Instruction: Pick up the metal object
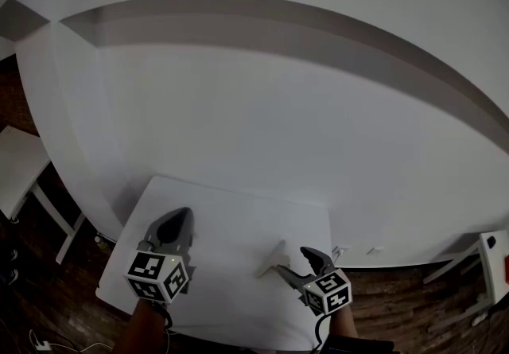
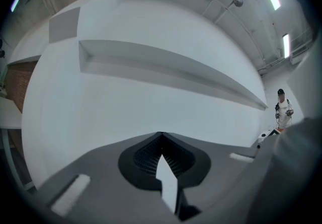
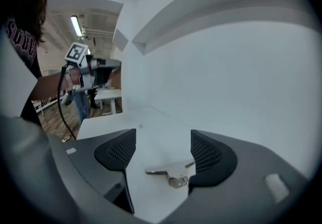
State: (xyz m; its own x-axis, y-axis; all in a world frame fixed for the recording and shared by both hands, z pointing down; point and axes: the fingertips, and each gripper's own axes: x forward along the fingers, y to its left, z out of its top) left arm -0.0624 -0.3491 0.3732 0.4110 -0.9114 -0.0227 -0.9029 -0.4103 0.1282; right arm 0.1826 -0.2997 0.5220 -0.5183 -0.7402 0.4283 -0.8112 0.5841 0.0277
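A small metal object (image 1: pixel 270 258), a flat lever-like piece, lies on the white table (image 1: pixel 223 217) near its right front. In the right gripper view the metal object (image 3: pixel 171 175) lies on the table between the jaws, close to the right-hand pad (image 3: pixel 206 155); whether it touches the pad I cannot tell. My right gripper (image 3: pixel 163 150) is open and holds nothing; in the head view the right gripper (image 1: pixel 296 263) sits just right of the object. My left gripper (image 1: pixel 179 221) hovers over the table's left part, with its jaws shut and empty (image 2: pixel 160 140).
A white wall with a long ledge (image 1: pixel 318 34) rises right behind the table. A second white table (image 1: pixel 16 161) stands at the left and a white stand (image 1: pixel 489 265) at the right, on a wooden floor. A person (image 2: pixel 283 109) stands far off.
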